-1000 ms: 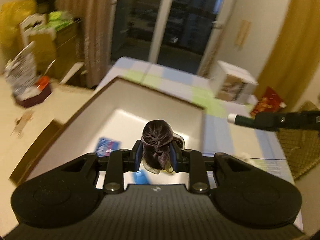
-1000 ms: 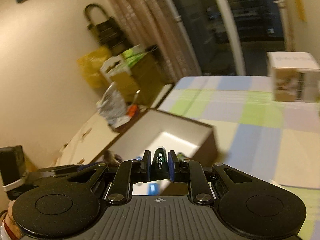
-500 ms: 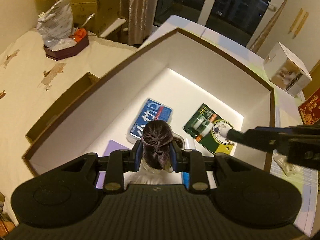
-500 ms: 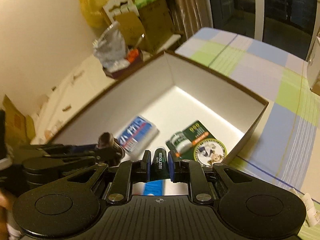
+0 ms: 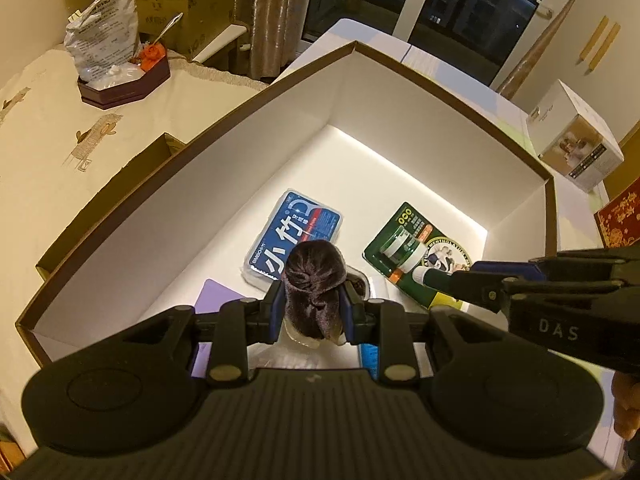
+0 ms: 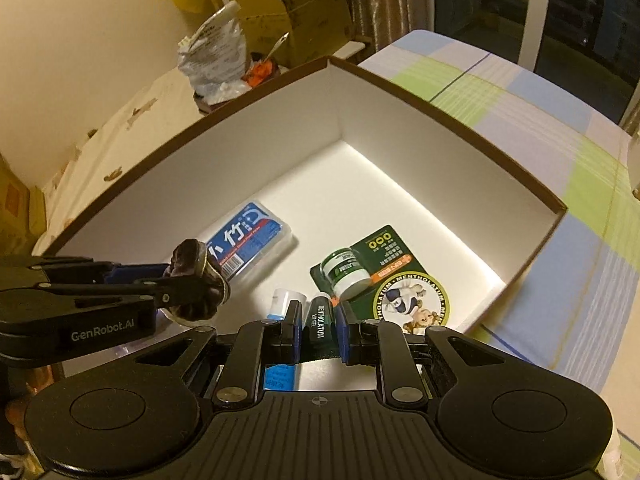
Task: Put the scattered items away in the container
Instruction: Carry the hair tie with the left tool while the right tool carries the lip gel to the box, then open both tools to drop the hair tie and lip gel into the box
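Observation:
A brown-rimmed white box [image 5: 432, 80] [image 6: 440, 112] fills both views. Inside lie a blue floss pack [image 5: 294, 236] [image 6: 248, 240], a green Mentholatum card with a small jar [image 5: 416, 248] [image 6: 380, 276], a purple sheet [image 5: 216, 294] and a small white-capped tube [image 6: 282, 300]. My left gripper [image 5: 314, 300] [image 6: 200, 276] is shut on a dark velvet scrunchie [image 5: 314, 280] [image 6: 196, 272] and hangs over the box floor. My right gripper [image 6: 318, 320] is shut on a green Mentholatum lip stick [image 6: 320, 320] [image 5: 430, 276], also held above the floor of the box.
The box sits on a checked tablecloth [image 6: 560, 128]. A white carton [image 5: 572, 148] stands beyond the box, with a red pack [image 5: 620, 216] near it. A cream-covered surface [image 5: 60, 140] at left carries a dark tray with a plastic bag [image 5: 108, 60]. Cardboard boxes [image 6: 292, 8] stand behind.
Both grippers have tipped forward and come in over the box with their loads, from outside its rim to above its floor. The items in the box have not moved.

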